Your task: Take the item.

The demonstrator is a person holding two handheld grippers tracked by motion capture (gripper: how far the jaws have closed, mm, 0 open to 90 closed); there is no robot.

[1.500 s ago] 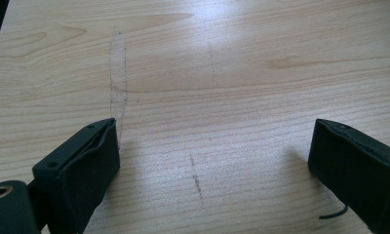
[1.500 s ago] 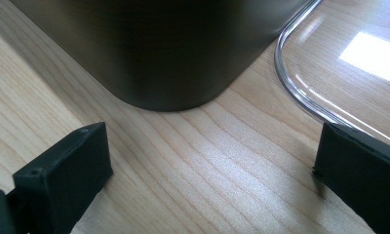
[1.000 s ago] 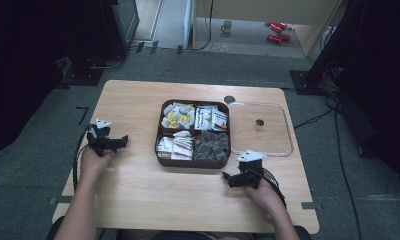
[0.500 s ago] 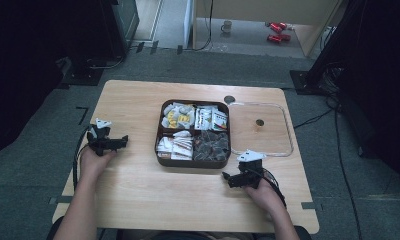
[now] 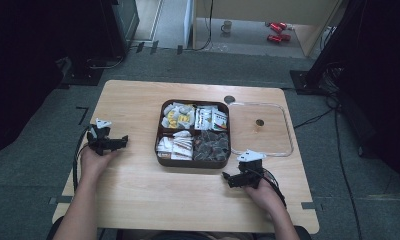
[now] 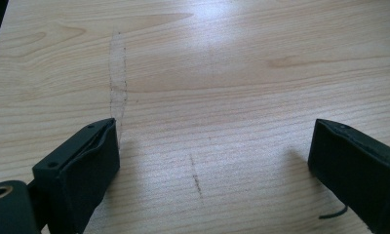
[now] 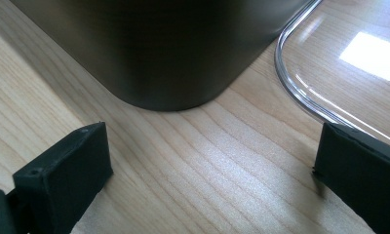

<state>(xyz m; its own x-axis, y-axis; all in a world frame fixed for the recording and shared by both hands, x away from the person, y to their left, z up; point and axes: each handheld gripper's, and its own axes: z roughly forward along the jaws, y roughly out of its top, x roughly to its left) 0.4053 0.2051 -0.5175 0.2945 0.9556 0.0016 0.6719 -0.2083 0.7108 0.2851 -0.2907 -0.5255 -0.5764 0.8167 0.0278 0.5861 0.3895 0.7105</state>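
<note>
High view: a pale wood table stands on grey floor (cables trail at the right), dark equipment around, a mug far back. A brown four-part box of packets sits mid-table, a clear lid just beside it. The left gripper rests near the left edge, the right gripper near the box's front corner.

Left gripper view: jaws wide apart over bare, faintly pencil-marked wood.

Right gripper view: jaws wide apart, empty, facing the box corner and lid rim.
</note>
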